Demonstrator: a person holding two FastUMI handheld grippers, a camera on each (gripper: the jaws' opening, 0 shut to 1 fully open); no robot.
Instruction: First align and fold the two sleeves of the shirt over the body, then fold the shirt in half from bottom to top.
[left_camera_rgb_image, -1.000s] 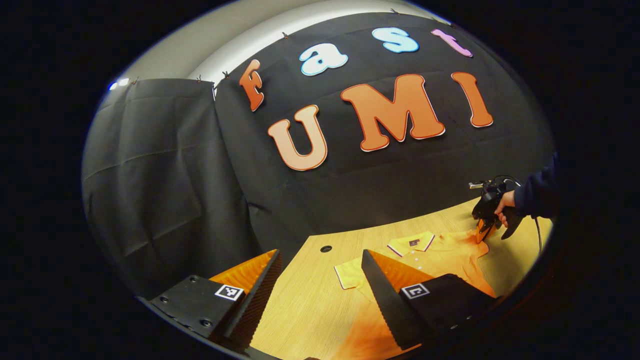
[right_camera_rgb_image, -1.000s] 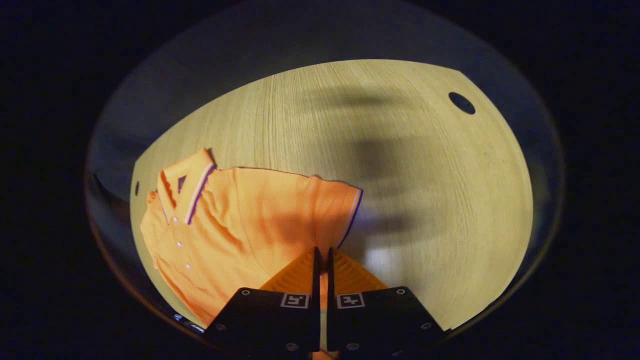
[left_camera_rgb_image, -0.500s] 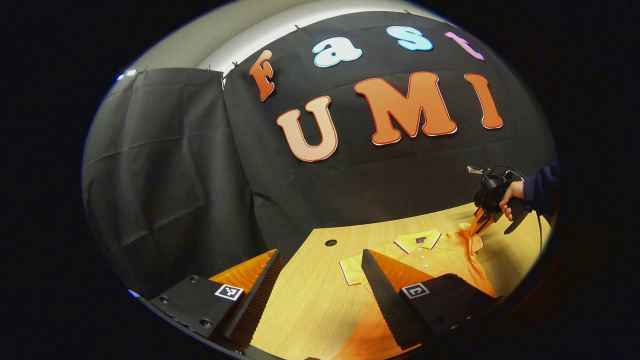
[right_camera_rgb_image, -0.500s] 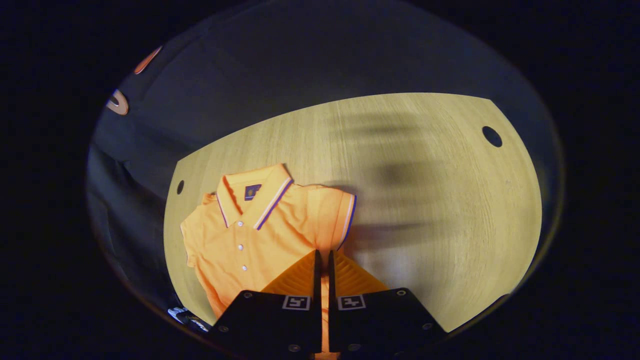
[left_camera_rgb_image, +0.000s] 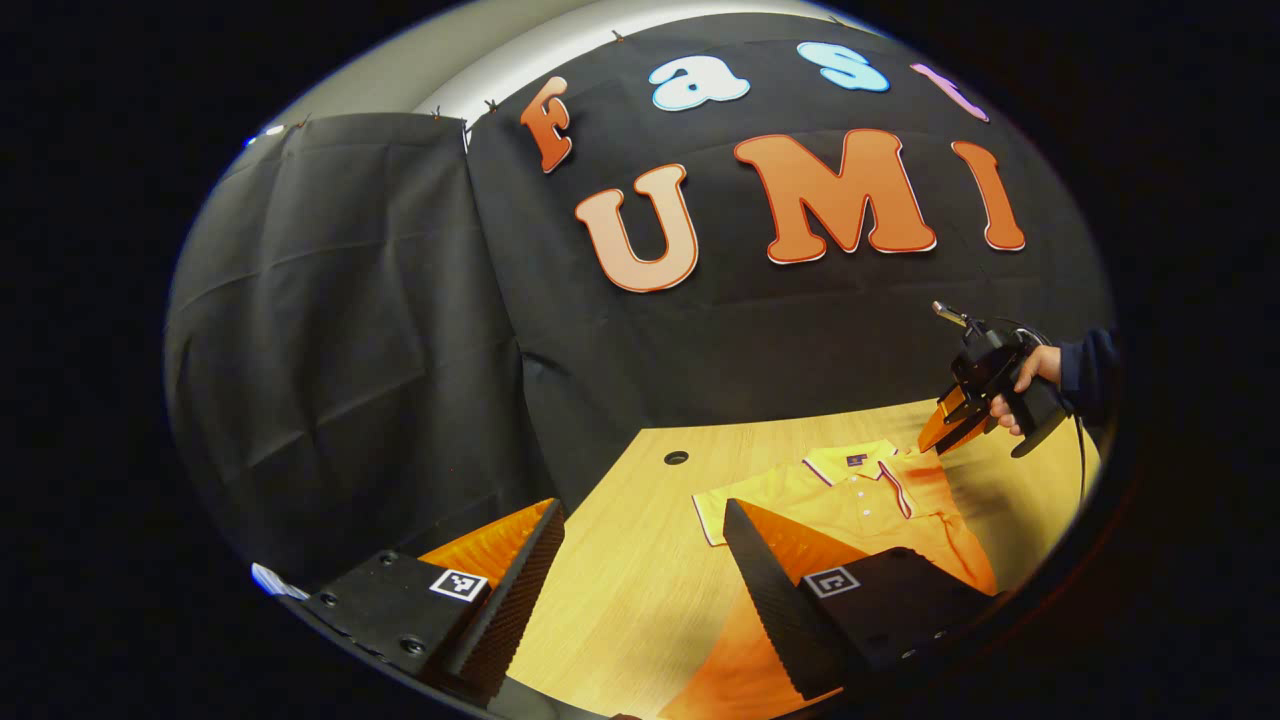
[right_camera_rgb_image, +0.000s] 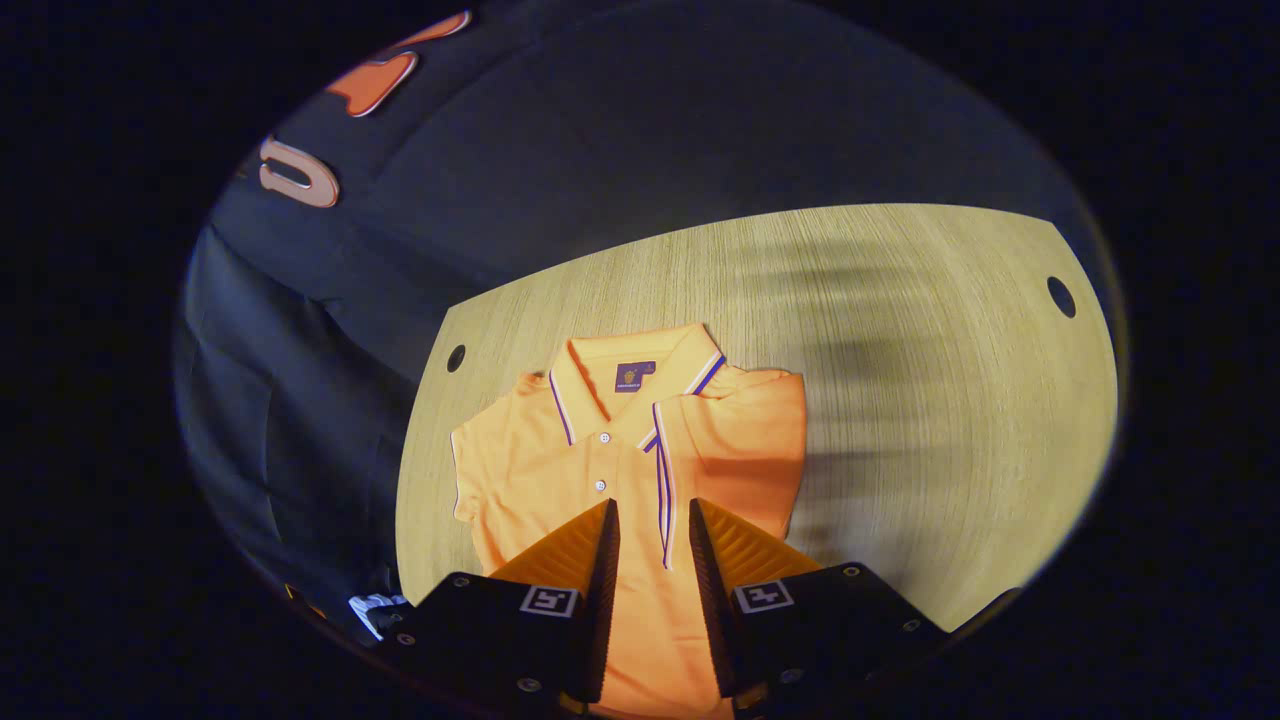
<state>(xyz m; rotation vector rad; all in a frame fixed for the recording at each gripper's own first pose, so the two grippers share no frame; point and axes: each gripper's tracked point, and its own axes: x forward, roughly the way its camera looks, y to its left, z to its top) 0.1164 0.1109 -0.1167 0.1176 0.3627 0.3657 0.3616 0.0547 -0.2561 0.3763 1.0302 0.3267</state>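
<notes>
In the left gripper view, the left tongs (left_camera_rgb_image: 640, 560) are standing wide open over the near part of the counter (left_camera_rgb_image: 620, 590), holding nothing, with bare wood showing between the 2 fingers. The orange shirt (left_camera_rgb_image: 850, 490) is lying flat beyond and to the right of them, its collar (left_camera_rgb_image: 850, 460) pointing toward the black booth wall (left_camera_rgb_image: 400, 330) and one short sleeve (left_camera_rgb_image: 715, 500) spreading out to the left; the lower body is running under the right-hand finger. A round hole (left_camera_rgb_image: 676, 458) is sitting in the counter near the far edge, well apart from the shirt. Farther right, a hand (left_camera_rgb_image: 1025, 385) is holding the right tongs (left_camera_rgb_image: 945, 430) in the air just above the shirt's far shoulder, parted a little and gripping nothing. In the right gripper view, the right tongs (right_camera_rgb_image: 652, 540) are hanging slightly open over the shirt (right_camera_rgb_image: 560, 470), empty, and the folded sleeve (right_camera_rgb_image: 735, 440) is lying across the body with its striped cuff edge (right_camera_rgb_image: 662, 500) running down between the 2 fingers. Wide bare counter (right_camera_rgb_image: 930, 400) is stretching to the right of the shirt as far as a second hole (right_camera_rgb_image: 1061, 296) near the edge.
</notes>
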